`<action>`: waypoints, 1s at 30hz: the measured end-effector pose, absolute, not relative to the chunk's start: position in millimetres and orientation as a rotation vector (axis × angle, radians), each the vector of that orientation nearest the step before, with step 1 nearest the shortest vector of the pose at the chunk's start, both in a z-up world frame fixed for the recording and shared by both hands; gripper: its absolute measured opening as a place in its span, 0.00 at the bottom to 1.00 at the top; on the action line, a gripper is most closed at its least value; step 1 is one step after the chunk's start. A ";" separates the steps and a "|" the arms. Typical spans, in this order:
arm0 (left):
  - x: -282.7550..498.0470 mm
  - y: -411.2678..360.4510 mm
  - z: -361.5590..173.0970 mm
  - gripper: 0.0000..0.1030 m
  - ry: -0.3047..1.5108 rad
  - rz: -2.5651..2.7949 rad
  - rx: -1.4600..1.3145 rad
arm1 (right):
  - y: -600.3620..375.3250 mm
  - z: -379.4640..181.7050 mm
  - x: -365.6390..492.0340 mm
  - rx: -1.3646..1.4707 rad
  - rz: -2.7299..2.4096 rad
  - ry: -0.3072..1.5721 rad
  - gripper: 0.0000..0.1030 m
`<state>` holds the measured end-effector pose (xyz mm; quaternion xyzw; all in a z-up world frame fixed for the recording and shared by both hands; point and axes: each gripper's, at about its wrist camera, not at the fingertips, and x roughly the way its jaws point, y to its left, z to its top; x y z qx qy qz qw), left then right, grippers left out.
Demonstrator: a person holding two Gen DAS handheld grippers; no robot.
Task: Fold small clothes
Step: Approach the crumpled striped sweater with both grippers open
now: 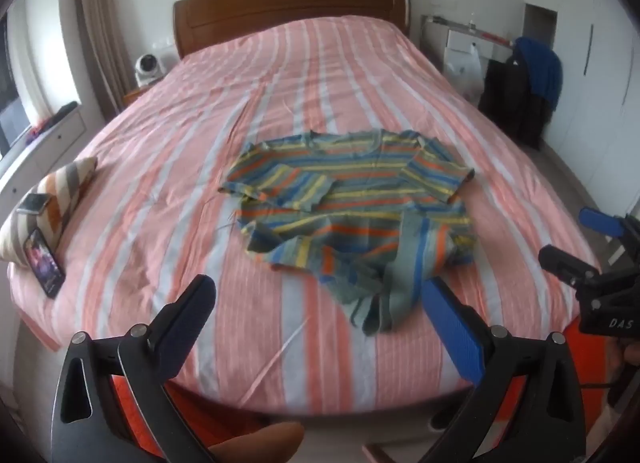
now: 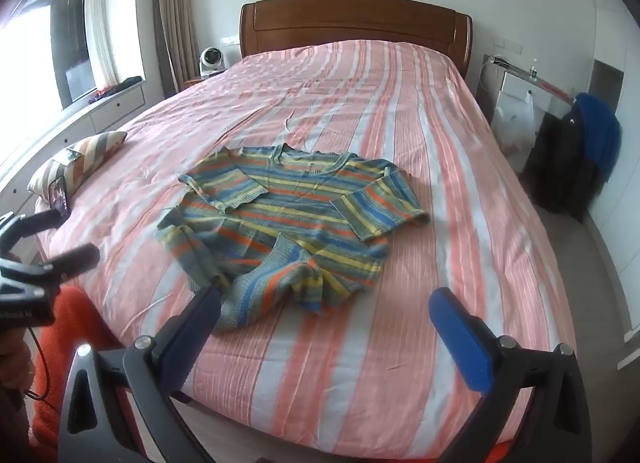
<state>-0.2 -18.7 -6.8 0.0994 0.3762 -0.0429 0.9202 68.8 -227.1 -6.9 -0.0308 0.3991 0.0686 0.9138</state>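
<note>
**Tongs poised, sweater not yet smoothed**

Both tongs hang wide and empty over the foot of the bed (image 1: pixel 160 191): left tongs (image 1: pixel 320 327), right tongs (image 2: pixel 326 327). Just ahead of them lies the striped knit sweater (image 2: pixel 288 215), its hem crumpled nearest the tongs, one sleeve folded across the chest. Folding seems unstarted; the next move likely calls for pinching the rumpled hem and drawing it flat.

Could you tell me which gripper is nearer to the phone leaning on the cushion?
Left. The left gripper hangs over the bed's near edge on the phone's side; the right gripper is farther across, beyond the striped sweater.
</note>
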 end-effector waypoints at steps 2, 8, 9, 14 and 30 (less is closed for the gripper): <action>0.3 -22.1 -8.2 1.00 0.781 -0.106 0.169 | -228.7 -9.5 69.6 -0.051 0.134 0.848 1.00; 0.9 -9.3 -15.6 1.00 0.846 -0.165 0.134 | -229.9 -23.6 66.1 -0.032 0.131 0.853 1.00; 0.3 -10.2 -16.3 1.00 0.850 -0.165 0.136 | -229.2 -22.7 65.6 -0.027 0.134 0.856 1.00; 2.0 -11.8 -23.1 1.00 0.865 -0.142 0.151 | -225.2 -28.1 66.5 -0.028 0.148 0.865 1.00; 11.4 18.4 -26.8 1.00 0.882 -0.079 0.076 | -229.3 -18.5 65.0 -0.016 0.048 0.840 1.00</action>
